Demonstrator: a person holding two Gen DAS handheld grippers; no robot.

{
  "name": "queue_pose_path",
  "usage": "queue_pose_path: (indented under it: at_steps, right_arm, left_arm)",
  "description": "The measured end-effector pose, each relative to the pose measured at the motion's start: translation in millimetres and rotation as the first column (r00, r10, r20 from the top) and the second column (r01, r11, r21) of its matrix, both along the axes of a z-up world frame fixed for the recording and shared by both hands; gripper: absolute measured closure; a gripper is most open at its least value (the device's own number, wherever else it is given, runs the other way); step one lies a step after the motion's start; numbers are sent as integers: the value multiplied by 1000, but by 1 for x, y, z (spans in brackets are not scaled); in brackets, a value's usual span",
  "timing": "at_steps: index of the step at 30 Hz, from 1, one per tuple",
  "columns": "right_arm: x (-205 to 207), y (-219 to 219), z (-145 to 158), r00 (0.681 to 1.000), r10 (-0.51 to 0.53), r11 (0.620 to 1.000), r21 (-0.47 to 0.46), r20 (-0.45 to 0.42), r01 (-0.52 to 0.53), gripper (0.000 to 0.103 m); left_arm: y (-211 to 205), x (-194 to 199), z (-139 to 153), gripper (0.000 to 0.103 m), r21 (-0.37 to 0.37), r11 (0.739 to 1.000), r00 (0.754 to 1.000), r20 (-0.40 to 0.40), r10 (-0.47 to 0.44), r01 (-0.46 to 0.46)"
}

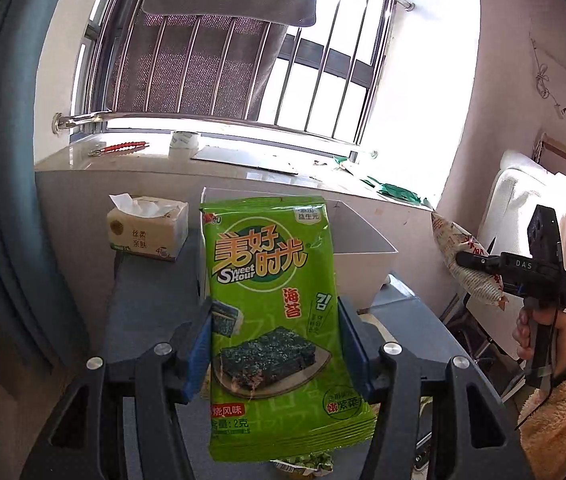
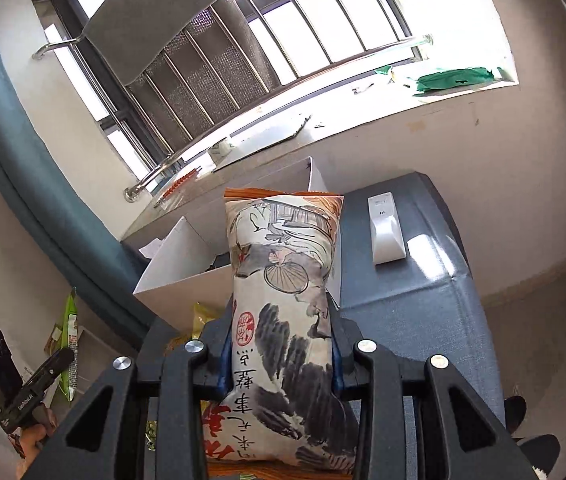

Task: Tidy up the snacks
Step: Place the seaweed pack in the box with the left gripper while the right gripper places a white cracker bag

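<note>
My left gripper (image 1: 275,320) is shut on a green seaweed packet (image 1: 271,264), held upright above the blue-grey table (image 1: 151,304). It stands in front of an open white box (image 1: 367,256). My right gripper (image 2: 281,320) is shut on a white and orange snack bag (image 2: 283,248) with an ink drawing of a cyclist, just before the same white box (image 2: 179,272). From the left wrist view, the right gripper (image 1: 473,262) and its snack bag (image 1: 457,252) hang to the right of the table. The left gripper (image 2: 61,360) and green packet (image 2: 69,332) show at lower left in the right wrist view.
A tissue pack (image 1: 147,232) sits at the table's back left. A white device (image 2: 387,232) lies on the table right of the box. More snack packets, one yellow (image 2: 203,316), lie under my right gripper. The windowsill (image 1: 243,160) runs behind; a white cushioned seat (image 1: 523,200) stands right.
</note>
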State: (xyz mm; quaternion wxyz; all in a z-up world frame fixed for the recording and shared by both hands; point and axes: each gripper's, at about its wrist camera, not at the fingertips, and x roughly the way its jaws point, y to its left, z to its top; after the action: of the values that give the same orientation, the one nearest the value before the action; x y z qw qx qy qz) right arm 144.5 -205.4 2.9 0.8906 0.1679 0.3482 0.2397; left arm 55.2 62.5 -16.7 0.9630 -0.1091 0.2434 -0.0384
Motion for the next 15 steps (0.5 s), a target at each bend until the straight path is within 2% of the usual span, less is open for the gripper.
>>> queue_pose_path:
  at_steps: [4, 7, 11, 15]
  right_arm:
    - [23, 47, 30, 997, 33, 997, -69, 74, -28, 64]
    - [55, 83, 40, 994, 61, 992, -115, 94, -50, 64]
    - [109, 124, 33, 996, 75, 975, -214, 52, -62, 64]
    - [146, 137, 17, 999, 39, 962, -272, -2, -38, 64]
  left_arm:
    - [0, 55, 25, 42, -4, 1000, 1000, 16, -24, 24]
    - [0, 105, 34, 42, 15, 1000, 1000, -1, -21, 21]
    - [0, 169, 31, 42, 28, 999, 997, -69, -27, 29]
    - [-3, 207, 19, 42, 63, 998, 993, -120, -13, 21]
